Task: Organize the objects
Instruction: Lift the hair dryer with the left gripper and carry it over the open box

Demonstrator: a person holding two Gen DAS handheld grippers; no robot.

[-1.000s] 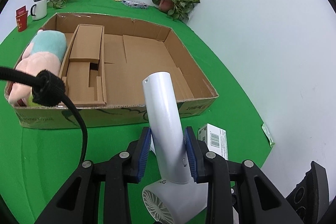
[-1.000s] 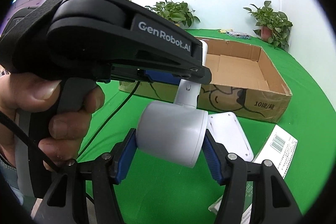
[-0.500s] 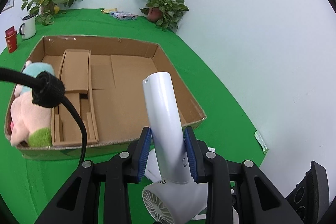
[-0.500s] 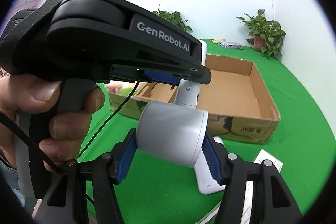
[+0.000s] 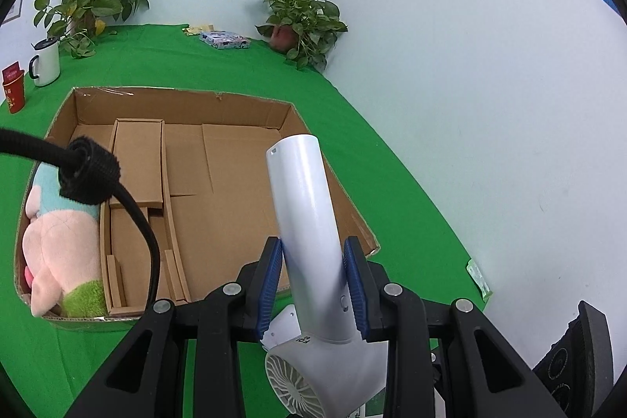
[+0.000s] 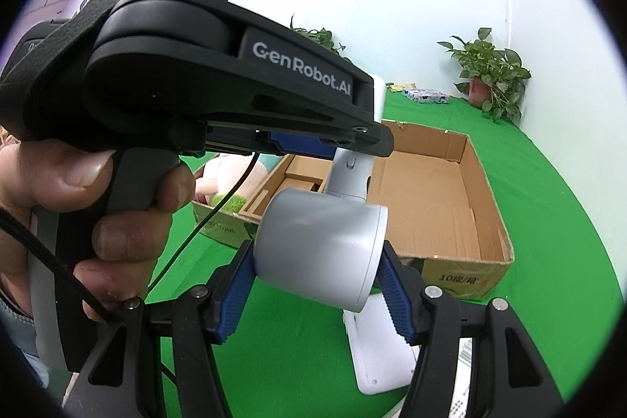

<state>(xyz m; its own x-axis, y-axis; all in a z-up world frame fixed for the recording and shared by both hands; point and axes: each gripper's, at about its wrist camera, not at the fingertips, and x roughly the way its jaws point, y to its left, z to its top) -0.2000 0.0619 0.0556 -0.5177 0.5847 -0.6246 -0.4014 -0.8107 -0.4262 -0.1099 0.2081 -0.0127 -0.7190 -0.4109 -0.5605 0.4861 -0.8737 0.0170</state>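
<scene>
1. We read the step in hand as carry-to-box: the white hair dryer [image 5: 305, 222] is off the green worktop [image 5: 235, 65] and held in the air by both claws at once.
2. Left claw [image 5: 313, 285]: narrow, blue pads pressed on either side of the dryer's handle, which points up and away over the cardboard box [image 5: 176, 104].
3. Right claw [image 6: 313, 285]: set wider, pads clamped on the grey barrel of the dryer. A hand [image 6: 98, 206] grips the left tool's handle, filling the left of this view.
4. The dryer hangs above the near wall of the box, over its large right compartment, whose floor shows bare cardboard. A plush toy [image 5: 58, 234] lies in the left compartment; cardboard inserts sit between the two.
5. A white flat device [image 6: 376, 351] lies on the worktop just below the dryer, outside the box.
6. Our judgement of the next move: bring both claws forward together over the open compartment, lower until the dryer rests on the floor, then release. The black cable [image 5: 137, 222] trails across the left view and may snag on the box wall.
</scene>
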